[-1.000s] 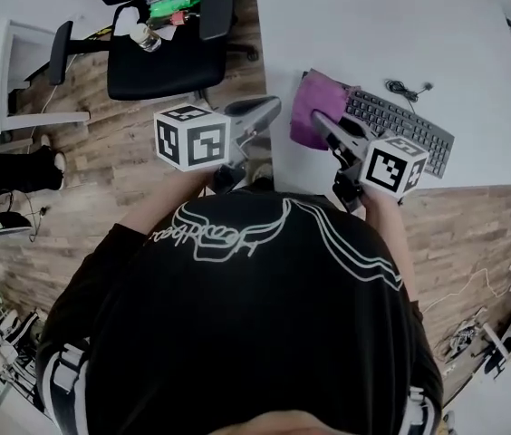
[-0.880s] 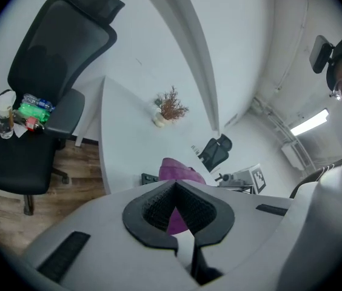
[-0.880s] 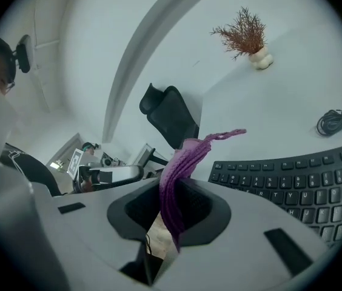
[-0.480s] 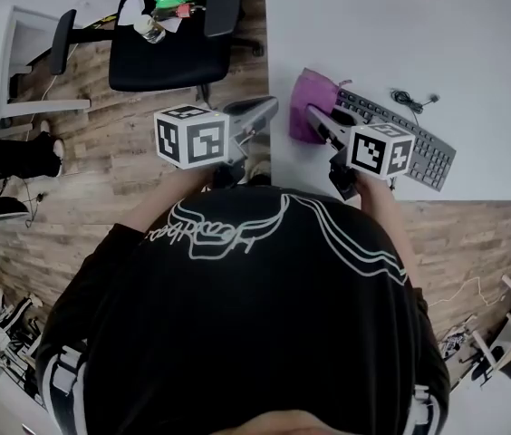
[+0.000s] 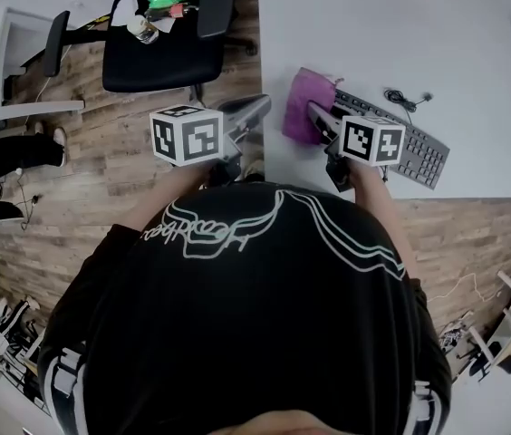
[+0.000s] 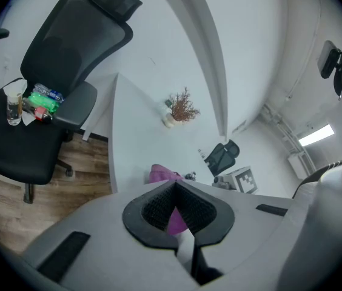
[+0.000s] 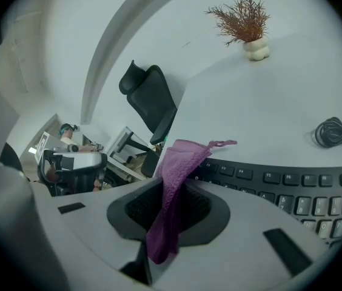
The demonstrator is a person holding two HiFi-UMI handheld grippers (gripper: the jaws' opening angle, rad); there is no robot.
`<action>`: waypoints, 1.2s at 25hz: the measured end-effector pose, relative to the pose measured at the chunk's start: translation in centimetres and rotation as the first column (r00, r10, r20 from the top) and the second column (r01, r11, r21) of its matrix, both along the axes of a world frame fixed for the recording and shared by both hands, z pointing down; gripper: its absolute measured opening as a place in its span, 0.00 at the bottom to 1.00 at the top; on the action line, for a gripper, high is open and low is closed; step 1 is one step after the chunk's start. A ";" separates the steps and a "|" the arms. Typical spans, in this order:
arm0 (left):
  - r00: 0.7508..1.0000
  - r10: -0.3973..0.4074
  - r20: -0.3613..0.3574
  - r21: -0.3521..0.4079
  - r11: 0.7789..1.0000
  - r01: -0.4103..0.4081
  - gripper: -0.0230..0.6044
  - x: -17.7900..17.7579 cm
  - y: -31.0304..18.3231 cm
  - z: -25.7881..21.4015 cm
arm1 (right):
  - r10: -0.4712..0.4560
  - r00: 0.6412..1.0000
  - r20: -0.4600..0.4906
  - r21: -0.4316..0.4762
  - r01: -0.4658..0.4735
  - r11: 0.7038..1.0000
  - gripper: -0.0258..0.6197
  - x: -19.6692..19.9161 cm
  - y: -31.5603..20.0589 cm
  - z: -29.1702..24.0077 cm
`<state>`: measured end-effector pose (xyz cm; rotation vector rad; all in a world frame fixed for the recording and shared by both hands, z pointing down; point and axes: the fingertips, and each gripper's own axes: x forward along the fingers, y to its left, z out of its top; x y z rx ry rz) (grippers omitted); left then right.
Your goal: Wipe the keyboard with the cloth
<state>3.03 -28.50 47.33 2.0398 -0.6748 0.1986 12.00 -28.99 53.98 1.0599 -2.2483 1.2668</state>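
A purple cloth (image 5: 303, 114) hangs over the left end of the black keyboard (image 5: 407, 143) on the white table (image 5: 391, 34). My right gripper (image 5: 317, 116) is shut on the cloth. In the right gripper view a fold of the cloth (image 7: 172, 180) is pinched between the pads of the right gripper (image 7: 168, 190), with the keyboard (image 7: 280, 180) just beyond. My left gripper (image 5: 254, 111) hovers over the floor at the table's left edge, shut and holding nothing. In the left gripper view the left gripper (image 6: 175, 188) points at the table, and the cloth (image 6: 161, 174) shows past its jaws.
A coiled cable (image 7: 335, 132) lies behind the keyboard. A small potted dried plant (image 7: 247, 23) stands at the table's far side. A black office chair (image 5: 160, 43) with bottles on its seat stands on the wooden floor to the left.
My right gripper has drawn a little left and closer to me with the cloth. The left gripper has barely moved.
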 end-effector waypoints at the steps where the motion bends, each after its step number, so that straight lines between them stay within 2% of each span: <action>1: 1.000 -0.001 0.000 -0.001 1.000 0.001 0.05 -0.1 0.0 0.1 | 0.002 1.000 -0.010 -0.002 -0.002 1.000 0.13 0.1 -0.1 0.2; 17: 1.000 -0.003 -0.020 -0.003 1.000 0.003 0.05 0.3 -0.2 0.2 | 0.022 0.997 -0.070 -0.016 -0.024 1.000 0.13 0.7 0.2 1.0; 30: 0.998 0.052 -0.038 -0.025 0.998 -0.053 0.05 2.5 0.3 0.6 | 0.117 0.989 -0.091 -0.023 -0.119 0.993 0.13 5.3 1.8 1.3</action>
